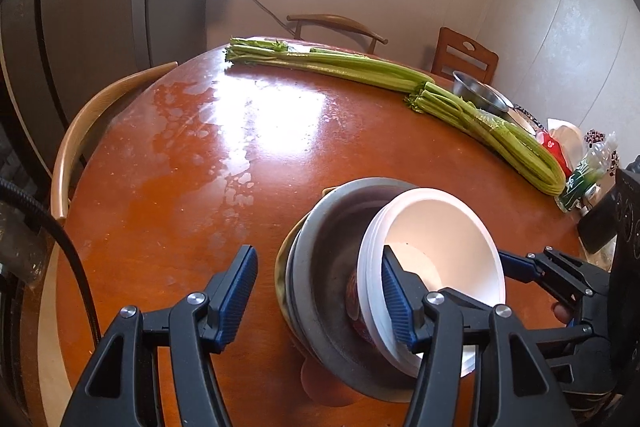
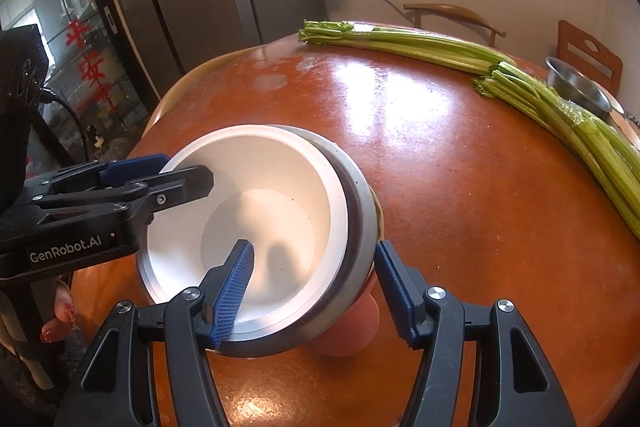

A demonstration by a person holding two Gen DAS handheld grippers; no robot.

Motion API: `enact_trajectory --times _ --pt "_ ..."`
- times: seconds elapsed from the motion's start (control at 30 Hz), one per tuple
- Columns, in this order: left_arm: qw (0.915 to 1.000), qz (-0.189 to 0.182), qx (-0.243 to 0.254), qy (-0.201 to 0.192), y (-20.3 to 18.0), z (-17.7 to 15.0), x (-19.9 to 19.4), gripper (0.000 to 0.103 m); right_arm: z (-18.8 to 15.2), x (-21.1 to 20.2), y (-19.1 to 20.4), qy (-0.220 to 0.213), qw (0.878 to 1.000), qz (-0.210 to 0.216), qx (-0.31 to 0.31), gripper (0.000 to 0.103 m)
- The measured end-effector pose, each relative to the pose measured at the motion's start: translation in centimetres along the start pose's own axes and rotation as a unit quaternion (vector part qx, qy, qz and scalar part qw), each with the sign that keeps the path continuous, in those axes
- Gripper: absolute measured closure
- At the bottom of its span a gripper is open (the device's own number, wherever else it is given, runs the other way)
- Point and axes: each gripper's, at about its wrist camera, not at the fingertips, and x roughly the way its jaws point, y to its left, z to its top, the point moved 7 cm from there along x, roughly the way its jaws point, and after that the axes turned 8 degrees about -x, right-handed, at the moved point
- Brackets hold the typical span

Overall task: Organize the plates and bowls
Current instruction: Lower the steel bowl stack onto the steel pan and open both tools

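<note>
A stack of white bowls [image 1: 436, 259] lies tilted inside a grey metal bowl [image 1: 328, 267], which rests on plates on the round wooden table [image 1: 224, 163]. My left gripper [image 1: 320, 291] is open, its right finger inside the white bowls and its left finger out over the table. In the right wrist view the white bowls [image 2: 256, 211] sit in the grey bowl [image 2: 360, 203]. My right gripper [image 2: 316, 287] is open, straddling the near rims, left finger inside the white bowl. The left gripper [image 2: 168, 171] also shows there at the bowl's left rim.
Two long bundles of celery [image 1: 360, 67] lie across the far side of the table. A steel bowl [image 1: 480, 93] and packets sit at the right edge. Wooden chairs [image 1: 336, 27] stand around the table. A fridge stands behind on the left.
</note>
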Motion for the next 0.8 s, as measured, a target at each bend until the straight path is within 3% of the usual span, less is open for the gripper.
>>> enact_trajectory --times 0.47,0.8 --pt "0.9991 0.019 -0.012 -0.036 0.2 0.0 -2.9 0.043 -0.3 -2.1 -0.5 -0.028 0.999 -0.014 0.014 0.038" --pt "0.9974 0.03 0.0 -0.065 -1.9 -1.8 -5.7 0.043 -2.0 -6.9 -0.7 -0.076 0.996 -0.026 0.026 0.038"
